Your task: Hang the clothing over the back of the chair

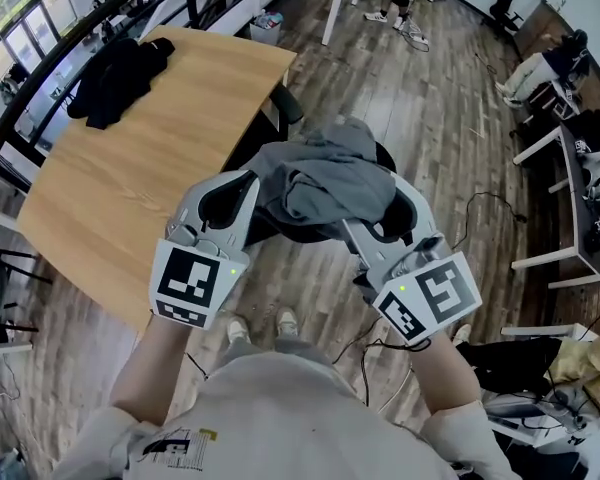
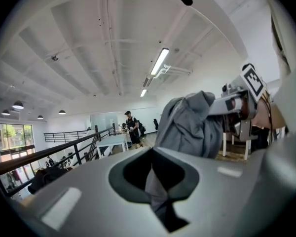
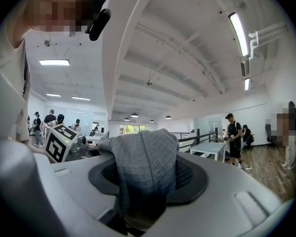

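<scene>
A grey garment hangs bunched between my two grippers, above a black chair that it mostly hides. My left gripper is shut on the garment's left side, and a fold of the cloth shows pinched between its jaws. My right gripper is shut on the right side, with grey knit fabric filling its jaws. From the left gripper view the rest of the garment hangs toward the right gripper. The left gripper's marker cube shows in the right gripper view.
A wooden table stands to the left, with a black piece of clothing at its far end and a dark railing behind. White desks and a cable lie to the right. People stand far off.
</scene>
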`<state>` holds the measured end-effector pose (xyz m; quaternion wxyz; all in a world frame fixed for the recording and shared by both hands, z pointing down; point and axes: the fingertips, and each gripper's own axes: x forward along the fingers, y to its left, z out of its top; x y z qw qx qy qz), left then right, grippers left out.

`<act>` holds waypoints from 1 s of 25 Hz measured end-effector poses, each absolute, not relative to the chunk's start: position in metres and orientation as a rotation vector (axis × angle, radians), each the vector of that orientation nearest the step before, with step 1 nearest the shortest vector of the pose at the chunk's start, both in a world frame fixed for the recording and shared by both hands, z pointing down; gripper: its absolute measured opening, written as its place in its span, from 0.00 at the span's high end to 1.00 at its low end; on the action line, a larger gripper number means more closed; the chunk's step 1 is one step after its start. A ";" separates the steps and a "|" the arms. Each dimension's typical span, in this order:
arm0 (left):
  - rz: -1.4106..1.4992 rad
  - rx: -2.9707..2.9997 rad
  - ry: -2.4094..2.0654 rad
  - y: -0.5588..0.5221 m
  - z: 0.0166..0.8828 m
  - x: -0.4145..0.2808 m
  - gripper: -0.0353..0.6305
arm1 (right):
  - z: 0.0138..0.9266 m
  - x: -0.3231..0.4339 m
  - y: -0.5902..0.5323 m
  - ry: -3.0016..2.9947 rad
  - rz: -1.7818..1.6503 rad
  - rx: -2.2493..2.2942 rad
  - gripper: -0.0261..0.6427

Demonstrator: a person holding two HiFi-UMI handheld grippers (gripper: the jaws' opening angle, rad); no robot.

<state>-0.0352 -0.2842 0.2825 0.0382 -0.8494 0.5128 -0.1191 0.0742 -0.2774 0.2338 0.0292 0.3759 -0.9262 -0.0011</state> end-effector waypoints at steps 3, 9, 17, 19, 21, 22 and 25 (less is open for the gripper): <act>-0.382 -2.614 1.598 -0.277 0.292 -0.039 0.94 | 0.246 0.076 -0.264 -2.841 0.010 1.149 0.65; -0.400 -2.629 1.635 -0.269 0.308 -0.037 0.94 | 0.268 0.079 -0.245 -2.812 0.006 1.106 0.65; -0.434 -2.681 1.640 -0.257 0.333 -0.036 0.94 | 0.307 0.071 -0.229 -2.793 0.154 1.068 0.65; -0.442 -2.695 1.636 -0.255 0.338 -0.034 0.94 | 0.315 0.070 -0.224 -2.785 0.167 1.069 0.65; -0.452 -2.708 1.631 -0.253 0.344 -0.034 0.94 | 0.323 0.067 -0.220 -2.770 0.163 1.075 0.65; -0.461 -2.716 1.628 -0.252 0.348 -0.034 0.94 | 0.327 0.066 -0.218 -2.761 0.158 1.079 0.64; -0.500 -2.745 1.620 -0.245 0.361 -0.035 0.94 | 0.340 0.063 -0.213 -2.742 0.156 1.088 0.64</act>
